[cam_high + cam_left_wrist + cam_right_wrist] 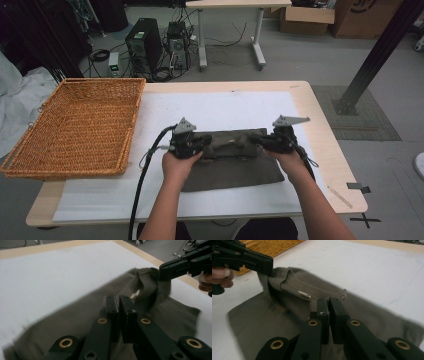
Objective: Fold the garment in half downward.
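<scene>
Cloth first: high view shows an olive-grey garment [232, 162] lying flat on the white sheet [220, 107] of the table [320, 125], near the person's edge, with a wicker basket [75, 125] well apart at the left. Left gripper [204, 143] and right gripper [261, 142] sit at the two ends of the garment's far edge, pointing toward each other, with that edge bunched up between them. Left gripper view: left gripper [118, 306] has its jaws pressed together with a fold of the garment [75, 325] pinched at the tips; the other gripper [165, 271] bites the raised far hem, which is rucked and lifted off the sheet. Right gripper view: right gripper [329, 307] likewise has its jaws squeezed together on the fabric edge [294, 287], and a small pale label [304, 294] shows inside the fold; the left hand's tool [265, 265] clamps the opposite corner by the basket [269, 246]. Handling, as a judgement: light, soft, fully limp, not fragile, not slippery, so it will sag and drape between the two grips and drag on the sheet. Best holds look like the hem corners or the doubled edge, where thicker layers give the pads something to bite; a single thin layer may slip out.
</scene>
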A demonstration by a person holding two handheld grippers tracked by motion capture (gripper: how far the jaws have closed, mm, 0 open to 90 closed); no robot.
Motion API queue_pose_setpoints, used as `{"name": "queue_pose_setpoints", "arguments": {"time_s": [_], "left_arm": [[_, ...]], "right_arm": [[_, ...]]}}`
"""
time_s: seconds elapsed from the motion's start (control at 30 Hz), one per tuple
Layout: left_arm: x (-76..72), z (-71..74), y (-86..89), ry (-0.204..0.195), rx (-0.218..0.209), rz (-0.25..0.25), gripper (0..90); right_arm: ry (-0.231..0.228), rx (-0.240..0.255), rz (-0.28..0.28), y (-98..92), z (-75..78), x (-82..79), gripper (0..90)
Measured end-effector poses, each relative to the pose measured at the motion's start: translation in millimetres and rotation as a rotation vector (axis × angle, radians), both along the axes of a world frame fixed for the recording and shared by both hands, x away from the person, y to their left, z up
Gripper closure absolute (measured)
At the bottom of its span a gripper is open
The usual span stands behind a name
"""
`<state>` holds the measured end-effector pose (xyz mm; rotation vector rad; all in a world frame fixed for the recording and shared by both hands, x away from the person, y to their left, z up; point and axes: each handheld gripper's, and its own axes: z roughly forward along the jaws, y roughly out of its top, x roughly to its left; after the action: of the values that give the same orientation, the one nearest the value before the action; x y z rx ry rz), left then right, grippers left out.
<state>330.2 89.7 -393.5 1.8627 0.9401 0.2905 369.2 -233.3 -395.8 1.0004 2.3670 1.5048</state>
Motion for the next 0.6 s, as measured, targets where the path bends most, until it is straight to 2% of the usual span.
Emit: {"name": "queue_pose_setpoints", "arguments": {"time_s": [0.07, 0.13, 0.17, 0.23, 0.3, 0.37, 0.43, 0.53, 0.6], "left_arm": [[-22.8, -7.0, 0.9, 0.019, -0.003, 0.001, 84.0], [-40.8, -12.1, 5.4, 0.041, -0.014, 0.006, 76.2], [-48.5, -12.4, 9.0, 0.037, -0.021, 0.015, 71.4], [-60.4, -10.8, 18.5, 0.018, -0.028, 0.057, 61.8], [-62.9, -8.3, 28.3, 0.02, -0.033, 0.104, 53.2], [-57.4, -6.4, 36.1, 0.03, -0.03, 0.13, 49.6], [-45.3, -6.8, 41.9, 0.041, -0.017, 0.176, 43.6], [-19.5, -14.0, 47.3, 0.082, 0.01, 0.222, 36.2], [-0.9, -21.0, 49.5, 0.108, 0.017, 0.231, 34.8]], "right_arm": [[-0.007, 0.019, 0.005, -6.2, -4.1, -27.6, 86.5], [0.007, 0.029, 0.006, -11.0, -10.8, -49.2, 85.0], [0.017, 0.015, 0.003, -14.4, -15.7, -62.4, 82.3], [0.027, 0.015, -0.014, -21.0, -21.8, -77.6, 69.9], [0.026, 0.035, -0.065, -30.2, -22.8, -84.4, 66.5], [0.021, 0.03, -0.104, -36.8, -19.7, -81.2, 60.6], [0.014, 0.021, -0.14, -40.5, -15.1, -70.4, 55.2], [0.013, 0.004, -0.212, -44.1, -13.6, -46.3, 51.7], [0.022, -0.02, -0.246, -46.1, -17.3, -27.2, 50.5]]}}
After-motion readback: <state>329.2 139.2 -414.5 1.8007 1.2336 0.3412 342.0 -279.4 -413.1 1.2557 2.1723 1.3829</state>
